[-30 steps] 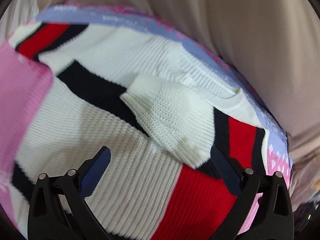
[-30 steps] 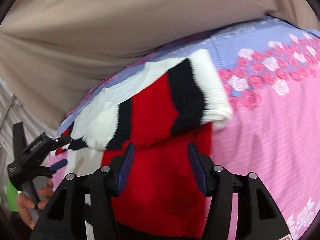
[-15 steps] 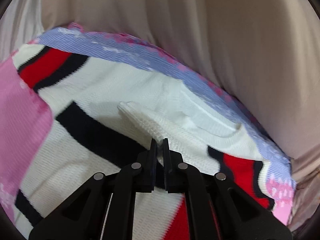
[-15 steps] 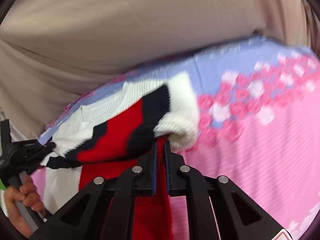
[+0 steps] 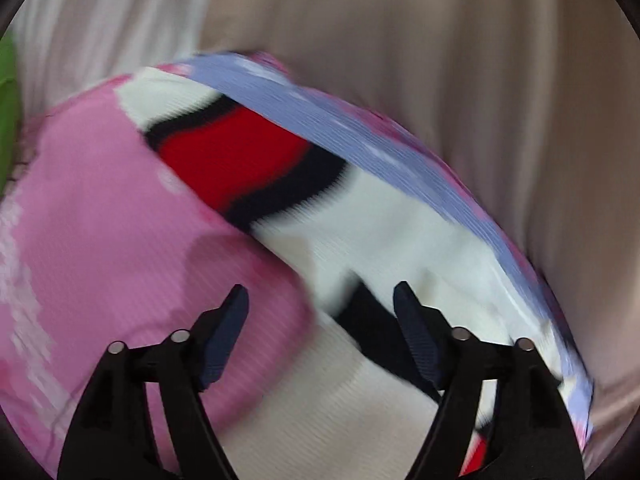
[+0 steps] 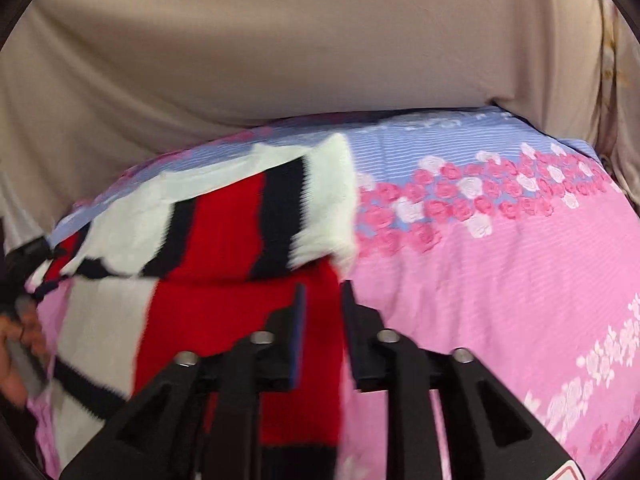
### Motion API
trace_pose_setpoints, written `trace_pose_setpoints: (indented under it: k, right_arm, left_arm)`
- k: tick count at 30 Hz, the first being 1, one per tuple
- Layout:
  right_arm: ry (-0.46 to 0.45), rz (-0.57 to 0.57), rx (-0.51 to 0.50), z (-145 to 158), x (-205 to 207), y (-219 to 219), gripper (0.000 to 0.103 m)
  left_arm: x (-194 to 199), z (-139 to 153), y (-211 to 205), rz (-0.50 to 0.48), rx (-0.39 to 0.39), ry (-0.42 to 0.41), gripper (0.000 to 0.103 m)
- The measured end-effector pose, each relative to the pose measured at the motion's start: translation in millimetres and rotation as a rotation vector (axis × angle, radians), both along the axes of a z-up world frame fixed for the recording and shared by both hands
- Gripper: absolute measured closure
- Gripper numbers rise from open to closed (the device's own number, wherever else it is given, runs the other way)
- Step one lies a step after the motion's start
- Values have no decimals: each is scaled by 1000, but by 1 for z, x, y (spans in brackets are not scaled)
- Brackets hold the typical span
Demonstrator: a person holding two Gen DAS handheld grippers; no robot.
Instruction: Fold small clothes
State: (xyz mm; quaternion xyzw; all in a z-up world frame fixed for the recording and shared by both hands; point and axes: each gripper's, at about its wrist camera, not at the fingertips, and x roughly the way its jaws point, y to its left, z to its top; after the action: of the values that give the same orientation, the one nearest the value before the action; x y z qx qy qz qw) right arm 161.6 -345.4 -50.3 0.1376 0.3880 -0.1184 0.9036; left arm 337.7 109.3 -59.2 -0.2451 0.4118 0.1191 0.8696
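A knit sweater (image 5: 392,240) with white, red and black stripes lies on a pink and blue floral bed cover (image 5: 100,220). In the left wrist view my left gripper (image 5: 320,304) is open and empty, just above the sweater's left edge. In the right wrist view the sweater (image 6: 224,272) lies with a sleeve folded across its body. My right gripper (image 6: 322,292) is partly open, its jaws a narrow gap apart over the sweater's red right edge. The view is blurred and I cannot tell if the fabric is still between them.
The bed cover (image 6: 500,272) spreads wide to the right. A beige draped cloth (image 6: 300,52) rises behind the bed. A hand (image 6: 16,344) holding the left gripper shows at the far left of the right wrist view. Something green (image 5: 6,112) sits at the left edge.
Both grippers were shut on the sweater half a second ago and have opened, the left one wide. The left gripper has swung left toward the sweater's edge.
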Motion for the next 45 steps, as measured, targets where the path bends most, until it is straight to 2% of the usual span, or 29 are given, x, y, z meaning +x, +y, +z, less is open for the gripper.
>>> trace_pose_setpoints:
  k: [2,6,9,11,12,13,14,15,17,19,22,23,25,27,28,29,32,36,37,41,45]
  right_arm:
    - [15,52,-11,3,-8,24,65]
    - [81,144,30,-7,-34,79,65]
    - [137,194,59,-16,-41,108,64]
    - [166,218,61,-17,-45,131,61]
    - [179,228,61,-19,-43,137,60]
    - [187,234,60,-17,-44,143,57]
    - [196,237,57,-18,-44,150,56]
    - [202,239,61,-16,-44,157,56]
    - [205,238,68,-12,-46,168,56]
    - [196,229,76,-8,-45,173,56]
    - [176,217,81,1,-41,174,56]
    - [168,212,73,4,-39,174,56]
    - [161,198,68,7,-37,171,55]
    - [159,177,71,8,-35,163,53]
    - [157,166,70,9,-34,159,52]
    - [161,153,64,9,-35,154,51]
    - [161,115,31,12,-37,136,49]
    - [160,123,-87,15,-28,119,47]
    - [149,150,-130,18,-20,119,47]
    - [80,248,-185,25,23,131,46]
    - [37,411,-286,20,81,171,44]
  left_arm:
    - [17,-4,48,104,-15,29,29]
    - [54,-29,136,313,-103,95,29]
    - [71,-43,170,381,-60,114,34]
    - [87,-49,179,371,-20,131,47]
    - [93,-45,182,353,3,129,56]
    - [96,-46,186,318,-7,132,84]
    - [105,-45,182,285,-13,157,90]
    - [108,-41,184,273,-14,147,97]
    - [110,-16,167,231,-12,76,96]
    - [109,21,127,130,5,-14,97]
    - [97,79,34,-97,21,-148,97]
    - [90,92,-7,-190,27,-171,96]
    - [73,98,-78,-351,27,-177,93]
    - [51,85,-148,-523,30,-141,81]
    - [40,75,-174,-574,38,-120,58]
    - [23,61,-197,-614,40,-98,45]
    - [-10,34,-208,-632,4,-55,44]
    - [-36,8,-167,-501,35,24,43]
    - [-38,2,-156,-458,46,38,43]
    - [-48,-21,-86,-299,54,135,43]
    - [-70,-38,-45,-231,60,194,43]
